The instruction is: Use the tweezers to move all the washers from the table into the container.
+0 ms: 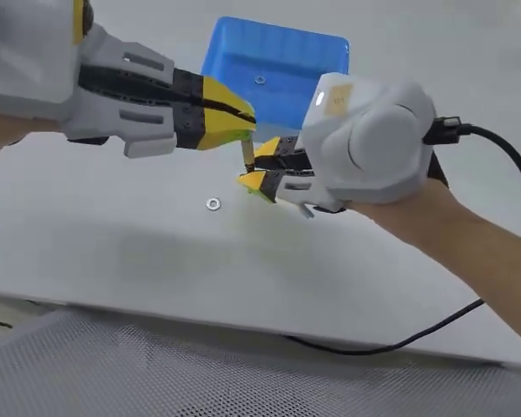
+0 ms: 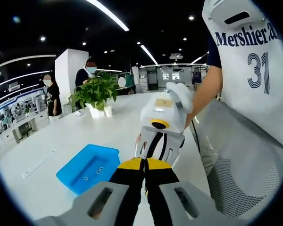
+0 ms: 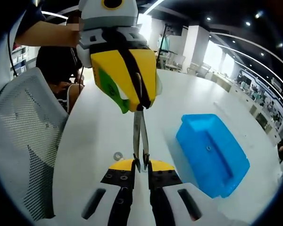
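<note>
While left gripper (image 1: 246, 122) and right gripper (image 1: 254, 165) both clench the tweezers (image 3: 140, 136) between them, one washer (image 1: 213, 204) lies on the table (image 1: 113, 252), apart from blue container (image 1: 217, 54), which holds another washer (image 1: 259, 80).

Jersey lettering: "Mershier.a" in dark blue across the person's white sleeveless jersey (image 2: 240, 89); the word's end may be cut off at the edge.
Jersey number: "31", below the lettering.
</note>
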